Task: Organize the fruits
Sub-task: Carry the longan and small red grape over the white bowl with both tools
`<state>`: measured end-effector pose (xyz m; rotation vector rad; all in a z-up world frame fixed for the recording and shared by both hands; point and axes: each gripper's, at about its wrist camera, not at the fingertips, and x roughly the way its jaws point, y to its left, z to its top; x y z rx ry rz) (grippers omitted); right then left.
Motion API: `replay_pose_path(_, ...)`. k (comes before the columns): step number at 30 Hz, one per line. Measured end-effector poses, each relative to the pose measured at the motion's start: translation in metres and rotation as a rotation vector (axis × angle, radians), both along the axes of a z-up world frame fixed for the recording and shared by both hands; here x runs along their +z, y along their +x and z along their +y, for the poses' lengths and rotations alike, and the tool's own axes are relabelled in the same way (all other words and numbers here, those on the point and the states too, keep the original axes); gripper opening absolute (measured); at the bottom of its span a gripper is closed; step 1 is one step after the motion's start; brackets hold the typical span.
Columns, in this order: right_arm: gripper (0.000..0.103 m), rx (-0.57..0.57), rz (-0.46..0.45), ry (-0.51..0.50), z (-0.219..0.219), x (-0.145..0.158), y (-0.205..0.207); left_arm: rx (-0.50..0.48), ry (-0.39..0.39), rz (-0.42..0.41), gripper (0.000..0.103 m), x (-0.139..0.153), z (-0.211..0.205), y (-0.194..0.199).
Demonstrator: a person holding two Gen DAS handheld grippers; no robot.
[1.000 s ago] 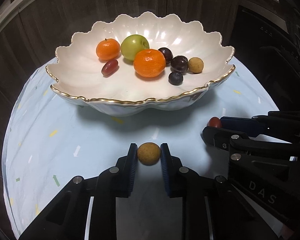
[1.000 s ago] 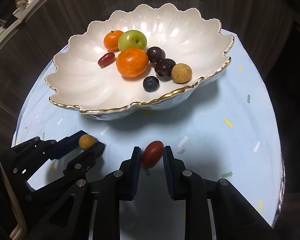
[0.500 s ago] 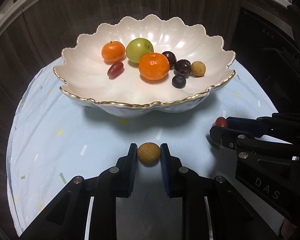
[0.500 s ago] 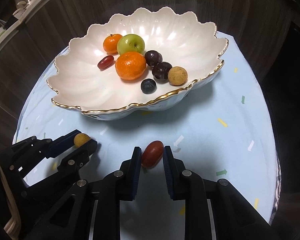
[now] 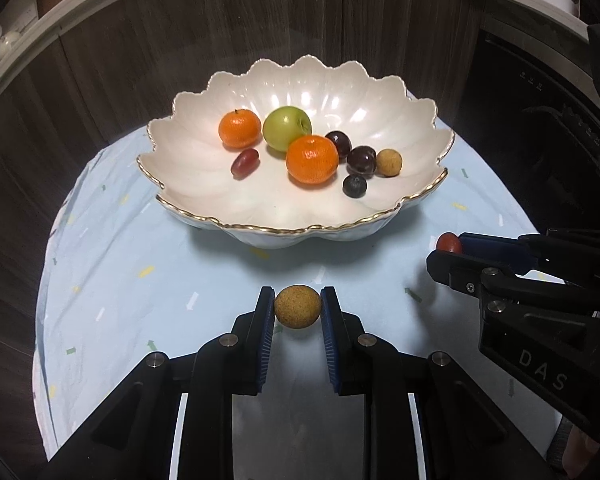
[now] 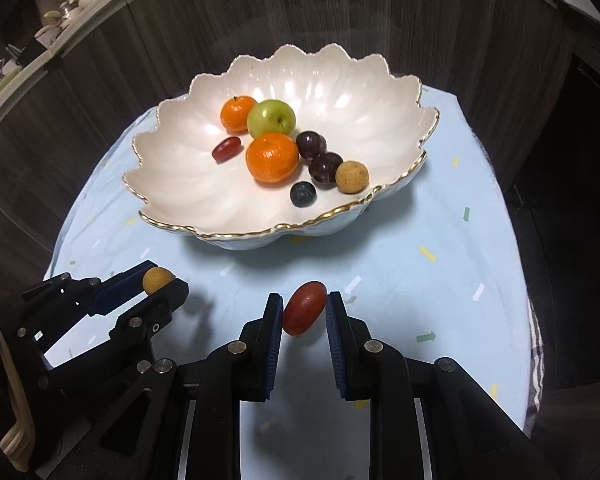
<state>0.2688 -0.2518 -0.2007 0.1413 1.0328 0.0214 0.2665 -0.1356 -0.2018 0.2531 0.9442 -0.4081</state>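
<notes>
A white scalloped bowl (image 5: 260, 216) (image 6: 172, 196) with a gold rim stands on the round table and holds several fruits: two oranges, a green apple (image 5: 286, 128) (image 6: 271, 118), a red grape, dark plums, a blueberry and a tan longan. My left gripper (image 5: 297, 307) (image 6: 162, 285) is shut on a tan longan (image 5: 297, 306) (image 6: 157, 280), held above the cloth in front of the bowl. To its right, my right gripper (image 6: 303, 309) (image 5: 446, 249) is shut on a red grape (image 6: 304, 307) (image 5: 449, 242), also lifted off the table.
A pale blue cloth (image 5: 112, 280) (image 6: 440, 264) with small coloured marks covers the round table. Dark wood panels rise behind it, with a shelf of crockery (image 6: 60, 4) at the upper left. The table edge drops off to the dark floor at both sides.
Both grippers have risen with their fruits still held, so the bowl and table look smaller and farther off in both views.
</notes>
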Motion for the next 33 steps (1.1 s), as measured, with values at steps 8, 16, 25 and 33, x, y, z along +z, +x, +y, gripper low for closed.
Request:
replay_pose_path(8,0.023,-0.003,-0.037,0.001,0.001,0.019,-0.008,0.002,-0.014,-0.029,0.024,0.018,0.001,-0.008)
replay_pose_path(16,0.023,-0.011,-0.068,0.002,-0.001,0.035,-0.015,0.01,-0.023,-0.06,0.024,0.039,0.005,-0.008)
replay_pose_path(25,0.023,-0.007,-0.107,-0.009,0.0,0.057,-0.012,0.013,-0.032,-0.086,0.024,0.057,0.006,-0.003)
replay_pose_path(33,0.023,-0.007,-0.142,-0.019,-0.001,0.077,-0.003,0.016,-0.042,-0.111,0.024,0.075,0.006,0.008)
